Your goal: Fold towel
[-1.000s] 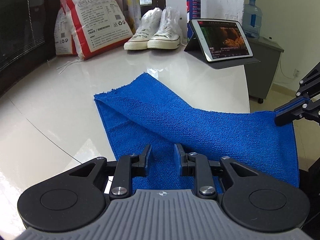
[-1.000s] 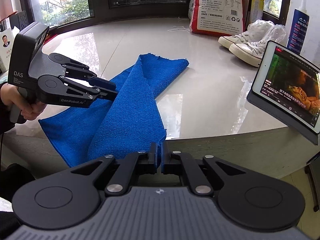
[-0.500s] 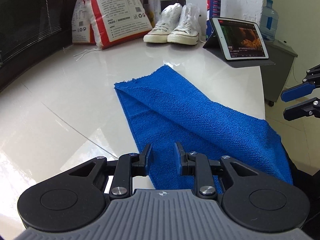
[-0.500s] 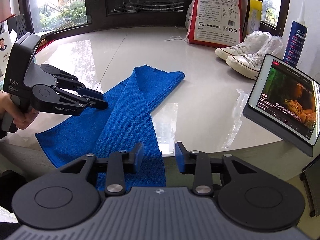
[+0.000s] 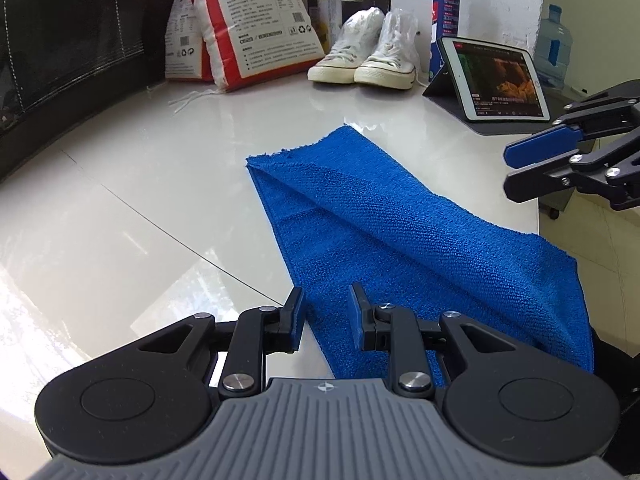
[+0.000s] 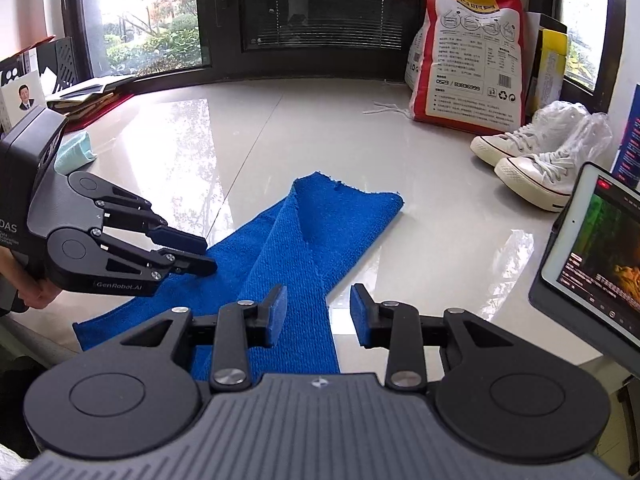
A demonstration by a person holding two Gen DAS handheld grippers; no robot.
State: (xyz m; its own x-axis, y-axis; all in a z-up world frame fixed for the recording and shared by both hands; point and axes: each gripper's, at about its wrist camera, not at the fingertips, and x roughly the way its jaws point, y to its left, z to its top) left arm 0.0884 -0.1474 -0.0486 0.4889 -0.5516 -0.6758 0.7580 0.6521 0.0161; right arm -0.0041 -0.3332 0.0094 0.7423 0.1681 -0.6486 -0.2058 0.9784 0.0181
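Lying on the glossy white surface [image 5: 120, 184], the blue towel [image 5: 400, 240] is folded along its length into a slanting band, one end near the middle of the surface and the other end draped over the near edge. A second ago the right hand-held gripper [image 6: 318, 316] was pinched shut at the towel's near end; its jaws now stand apart with nothing pressed between them, and the cloth lies released below. In the left wrist view that gripper has pulled off to the right edge of the surface, clear of the fabric. The left hand-held gripper [image 5: 326, 320] hangs partly open, as before, over the towel's near left border, holding nothing. Beyond it stand a rice bag [image 5: 256, 28], white sneakers [image 5: 364, 60] and a tablet [image 5: 500, 76] toward the far edge.
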